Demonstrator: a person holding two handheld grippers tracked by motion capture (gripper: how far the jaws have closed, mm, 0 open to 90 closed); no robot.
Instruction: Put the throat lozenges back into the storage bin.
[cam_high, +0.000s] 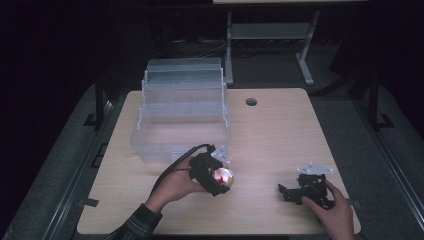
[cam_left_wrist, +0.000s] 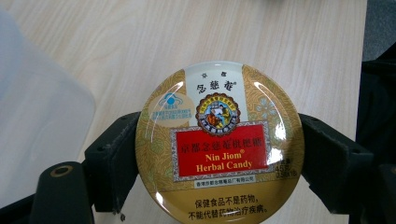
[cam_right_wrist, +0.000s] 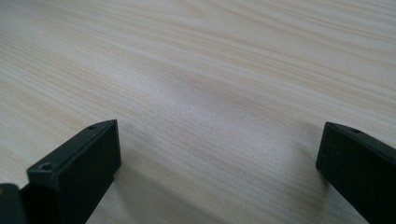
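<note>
left claw (cam_left_wrist: 219, 154) gripping candy tin (cam_left_wrist: 219, 144), clear bin (cam_high: 180, 115)

Round gold tin (cam_left_wrist: 219, 144), clamped between the left gripper (cam_left_wrist: 219, 154) jaws: red panel reads "Nin Jiom Herbal Candy"; Chinese characters above and below; "45g" at panel's right edge.

room dim; light wood table (cam_high: 280, 135) lit; grey floor (cam_high: 65, 150); white-legged desk (cam_high: 270, 30) behind
</note>
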